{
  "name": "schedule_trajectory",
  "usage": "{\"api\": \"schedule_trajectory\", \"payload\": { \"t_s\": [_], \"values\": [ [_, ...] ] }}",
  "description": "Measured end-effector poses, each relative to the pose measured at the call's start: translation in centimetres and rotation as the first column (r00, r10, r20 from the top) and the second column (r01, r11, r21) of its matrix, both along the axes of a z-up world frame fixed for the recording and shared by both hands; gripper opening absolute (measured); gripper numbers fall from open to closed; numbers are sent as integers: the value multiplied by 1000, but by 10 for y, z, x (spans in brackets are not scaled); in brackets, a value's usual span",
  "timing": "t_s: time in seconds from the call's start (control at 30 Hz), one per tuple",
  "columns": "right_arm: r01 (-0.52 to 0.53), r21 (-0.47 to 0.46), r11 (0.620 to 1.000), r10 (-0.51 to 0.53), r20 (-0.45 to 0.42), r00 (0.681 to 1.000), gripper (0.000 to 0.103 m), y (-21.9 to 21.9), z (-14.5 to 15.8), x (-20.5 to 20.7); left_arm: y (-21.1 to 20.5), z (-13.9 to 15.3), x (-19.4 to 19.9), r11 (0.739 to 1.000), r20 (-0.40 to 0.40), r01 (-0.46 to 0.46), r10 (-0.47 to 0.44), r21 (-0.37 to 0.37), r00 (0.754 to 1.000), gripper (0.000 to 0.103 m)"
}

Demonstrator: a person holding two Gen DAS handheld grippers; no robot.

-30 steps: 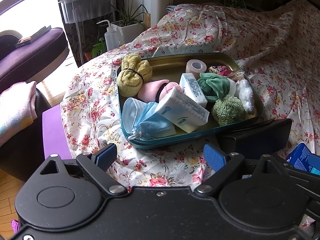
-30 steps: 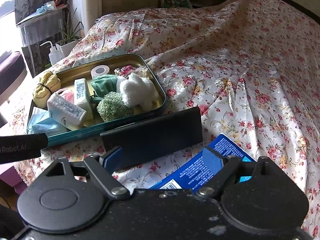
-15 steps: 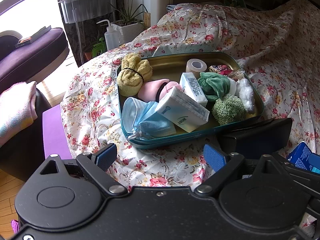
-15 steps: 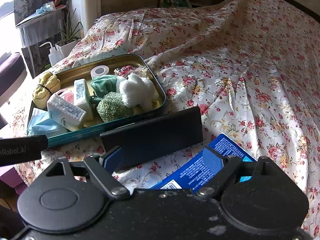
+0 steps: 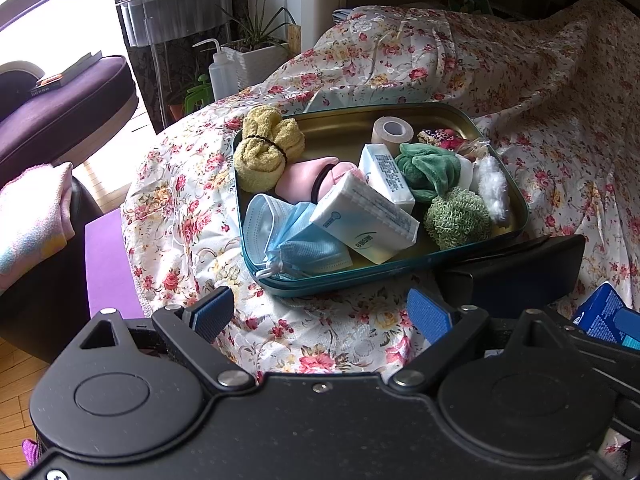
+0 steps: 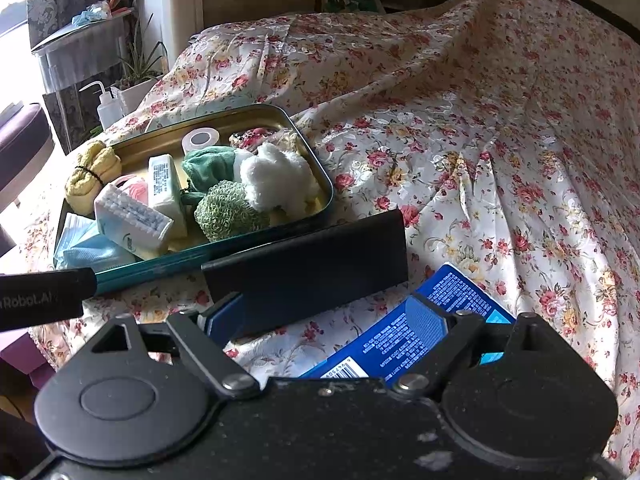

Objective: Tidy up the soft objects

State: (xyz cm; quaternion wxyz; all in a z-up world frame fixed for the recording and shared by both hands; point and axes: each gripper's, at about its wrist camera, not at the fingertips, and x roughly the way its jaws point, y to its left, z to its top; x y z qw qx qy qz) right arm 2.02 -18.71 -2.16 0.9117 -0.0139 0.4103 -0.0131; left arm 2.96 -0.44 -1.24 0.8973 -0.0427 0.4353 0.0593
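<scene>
From my left wrist camera the jaws of the left gripper (image 5: 320,312) stand spread wide, with nothing between the blue pads but flowered bedspread (image 5: 320,340). Just ahead lies the teal tin tray (image 5: 400,276), near the cloth's left drop-off, where a purple surface (image 5: 108,264) shows below. In the tray I count one yellow towel bundle (image 5: 266,150), one pink roll (image 5: 308,176), two white tissue packs (image 5: 364,222), one tape roll (image 5: 392,131), one green plush piece (image 5: 428,168), one green knitted ball (image 5: 458,218), one white fluffy piece (image 5: 492,190) and a heap of blue face masks (image 5: 292,236) I cannot count. A black box (image 5: 516,268) sits just beside the tray's near right corner; a blue carton (image 5: 604,312) is cut off by the right gripper's arm. From my right wrist camera the right gripper (image 6: 324,320) is also spread apart, holding nothing; its left pad is partly hidden behind the black box (image 6: 308,252), its right one lies over the blue carton (image 6: 452,292). The tray (image 6: 240,246) lies beyond to the left, and wide bare bedspread (image 6: 500,152) opens to the right.
</scene>
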Motion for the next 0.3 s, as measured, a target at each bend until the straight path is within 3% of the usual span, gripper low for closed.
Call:
{"api": "schedule_trajectory", "payload": {
  "t_s": [0.3],
  "values": [
    [-2, 0, 1000, 2, -2, 1000, 88, 0, -1, 0, 1, 0, 0, 1000, 0, 2, -2, -1, 1000, 90]
  ]
}}
